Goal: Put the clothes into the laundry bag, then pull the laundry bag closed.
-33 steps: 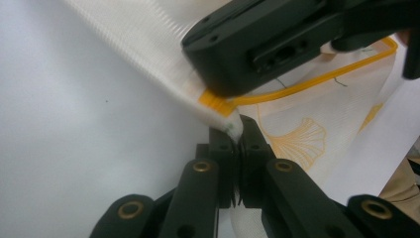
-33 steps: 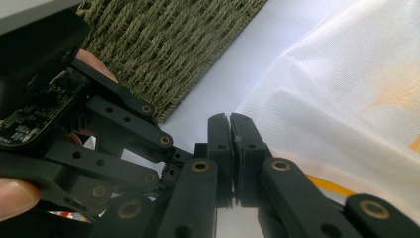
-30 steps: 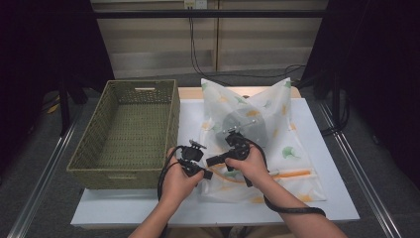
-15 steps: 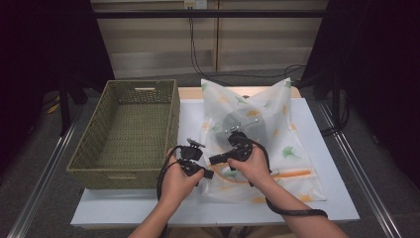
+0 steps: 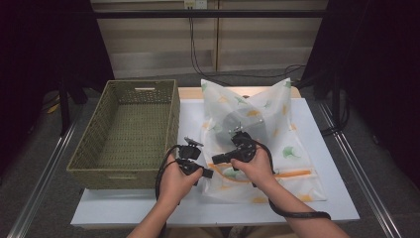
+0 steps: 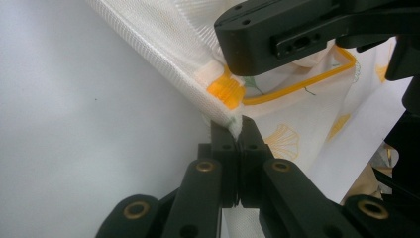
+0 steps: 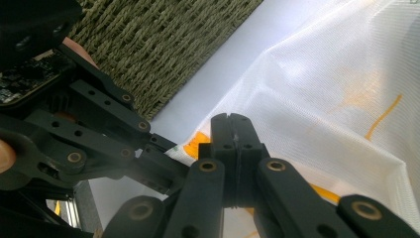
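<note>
A person stands at the white table (image 5: pixel 341 198) with a black gripper in each hand. Both grippers meet at the near left corner of a white mesh laundry bag (image 5: pixel 277 129) with little leaf pictures and an orange zipper (image 6: pixel 297 84). The bag lies flat on the table, and something dark grey (image 5: pixel 245 125) sits inside it, farther away than both sets of jaws.

The left gripper (image 6: pixel 236 130) has its jaws pressed tight together on the very edge of the bag cloth. A small tuft of white mesh pokes up between the tips. Just above those jaws is the orange end of the zipper, and the zipper line runs off to the right from there.

The right gripper (image 7: pixel 233 121) has its jaws together too (no gap shows between them). They sit right at the bag's corner, by the orange zipper end, but I cannot tell whether they pinch anything. The left gripper's tips come in from the left and almost touch them.

A green woven basket (image 5: pixel 130 130) stands on the table beyond the left gripper, close beside the bag but not touching it. Its woven wall also shows behind the right jaws
</note>
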A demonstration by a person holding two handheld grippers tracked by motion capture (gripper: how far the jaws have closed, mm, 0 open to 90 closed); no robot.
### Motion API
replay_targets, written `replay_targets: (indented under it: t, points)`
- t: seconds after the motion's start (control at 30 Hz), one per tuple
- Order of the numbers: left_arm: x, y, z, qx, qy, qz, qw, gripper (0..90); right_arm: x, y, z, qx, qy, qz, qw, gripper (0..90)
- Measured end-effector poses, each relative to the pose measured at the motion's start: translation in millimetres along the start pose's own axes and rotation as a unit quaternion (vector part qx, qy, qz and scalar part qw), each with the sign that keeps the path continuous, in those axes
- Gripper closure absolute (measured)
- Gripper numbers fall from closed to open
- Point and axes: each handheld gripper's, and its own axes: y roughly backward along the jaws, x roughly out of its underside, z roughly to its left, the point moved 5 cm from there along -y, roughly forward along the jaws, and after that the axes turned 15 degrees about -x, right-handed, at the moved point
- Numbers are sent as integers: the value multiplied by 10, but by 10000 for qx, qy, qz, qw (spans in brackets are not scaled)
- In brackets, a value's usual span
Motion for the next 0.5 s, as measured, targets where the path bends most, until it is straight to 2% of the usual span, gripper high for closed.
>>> replay_targets:
  t: [0.07, 0.13, 0.3, 0.33, 0.43, 0.5]
  points:
    - [5, 4, 19, -70, -35, 26, 10000, 889, -1, 13, -1, -12, 2, -19, 10000, 900]
    - [4, 6, 26, -20, 41, 16, 10000, 890, -1, 30, 0, -27, -25, -29, 10000, 900]
    - [-9, 18, 11, -48, 70, 9, 10000, 890, 1, 51, 18, 20, 12, -12, 10000, 900]
    - [-15, 41, 15, -51, 71, -1, 10000, 890, 9, 64, 1, 177, 42, 41, 9998, 900]
    - [-12, 49, 25, -5, 114, -10, 9999, 890, 21, 92, -18, 59, -21, -32, 10000, 900]
    - [-8, 45, 24, 3, 114, 17, 9999, 890, 24, 96, -18, 79, 11, -33, 10000, 900]
